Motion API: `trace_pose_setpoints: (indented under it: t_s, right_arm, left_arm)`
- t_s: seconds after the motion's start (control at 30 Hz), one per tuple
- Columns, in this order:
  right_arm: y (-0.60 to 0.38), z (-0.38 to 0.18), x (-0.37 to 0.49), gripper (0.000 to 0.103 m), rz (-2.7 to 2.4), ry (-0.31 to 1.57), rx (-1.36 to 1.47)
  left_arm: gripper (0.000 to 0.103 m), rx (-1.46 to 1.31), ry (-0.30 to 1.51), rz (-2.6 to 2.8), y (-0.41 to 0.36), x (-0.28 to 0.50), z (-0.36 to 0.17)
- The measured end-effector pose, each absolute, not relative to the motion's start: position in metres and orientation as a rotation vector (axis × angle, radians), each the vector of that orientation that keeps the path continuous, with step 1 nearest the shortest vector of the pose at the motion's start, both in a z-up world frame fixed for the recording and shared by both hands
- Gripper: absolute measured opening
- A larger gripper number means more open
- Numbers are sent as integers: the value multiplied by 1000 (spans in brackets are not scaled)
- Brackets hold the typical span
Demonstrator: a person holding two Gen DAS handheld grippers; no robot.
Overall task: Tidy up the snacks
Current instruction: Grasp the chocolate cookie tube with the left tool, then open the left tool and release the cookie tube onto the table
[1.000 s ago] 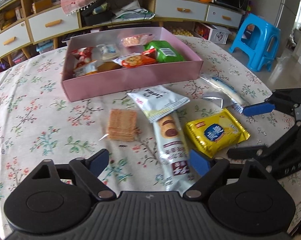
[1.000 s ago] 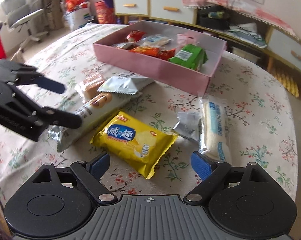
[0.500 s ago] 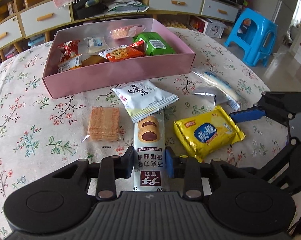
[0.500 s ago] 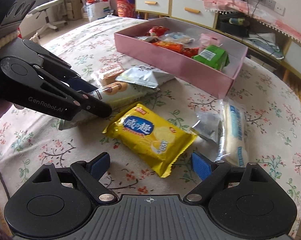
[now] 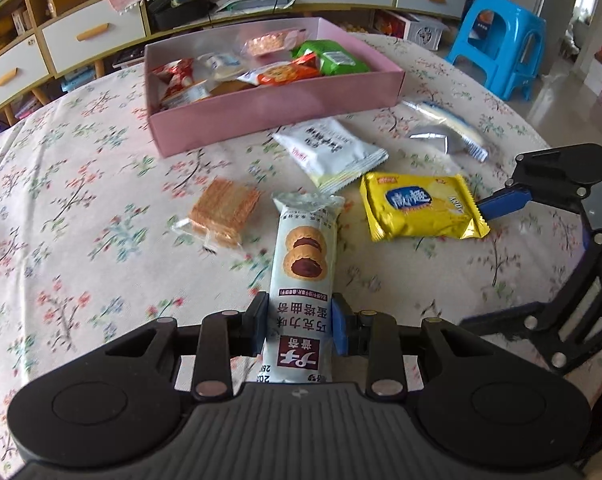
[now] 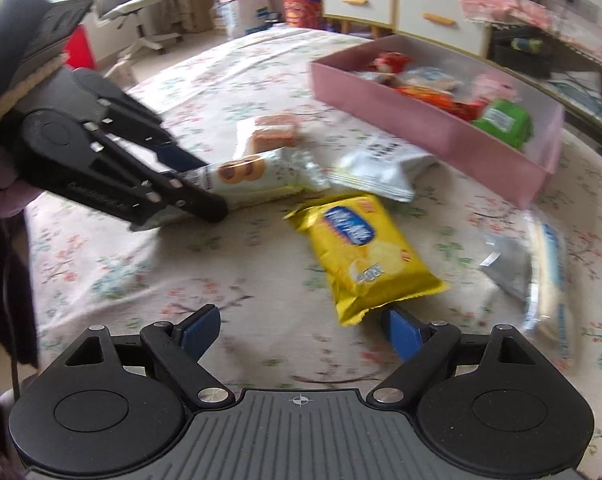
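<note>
My left gripper [image 5: 299, 326] is shut on a long pale-blue biscuit pack [image 5: 303, 264] [image 6: 257, 180], held by its near end and lifted a little off the floral tablecloth. A pink box [image 5: 269, 106] [image 6: 429, 128] with several snacks inside stands at the far side. My right gripper [image 6: 299, 334] stands open just short of a yellow chip bag [image 6: 361, 248] [image 5: 419, 206], whose near corner lies close to the right blue pad [image 6: 403, 334]. A white pouch [image 5: 329, 152], a wafer pack [image 5: 225, 212] and a clear long pack [image 5: 447, 122] lie loose on the table.
A silver sachet [image 6: 509, 264] lies beside the clear long pack [image 6: 549, 272] at the right. A blue plastic stool [image 5: 505, 40] stands beyond the table edge. Drawers and shelves [image 5: 89, 32] run along the back wall. A hand [image 6: 5, 188] holds the left gripper.
My left gripper closed on the biscuit pack and drew it out from under the white pouch. The right gripper shifted up to the yellow bag's near corner, still open.
</note>
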State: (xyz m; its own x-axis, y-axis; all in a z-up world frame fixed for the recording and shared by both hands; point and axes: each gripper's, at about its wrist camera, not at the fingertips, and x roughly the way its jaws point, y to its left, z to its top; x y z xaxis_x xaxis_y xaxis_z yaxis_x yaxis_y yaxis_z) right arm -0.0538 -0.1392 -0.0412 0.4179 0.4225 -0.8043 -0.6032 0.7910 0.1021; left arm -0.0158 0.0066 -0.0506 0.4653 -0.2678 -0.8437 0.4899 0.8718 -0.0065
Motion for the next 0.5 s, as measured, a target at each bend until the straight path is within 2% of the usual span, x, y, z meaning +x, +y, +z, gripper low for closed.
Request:
trace_pose_setpoints:
  t_s: [0.17,0.3,0.5]
  right_arm:
    - [-130,-43,-59,89,657,935,-306]
    - [-139,-46,-48,90,597,949,-276]
    - [-146,-49,-35,93,545,935,-240]
  left_arm:
    - [34,237,981,-485,18,-19,-52]
    - [51,234,967,-485,18,-21,-54]
    - [62,272,935,-488,11,-23,-59]
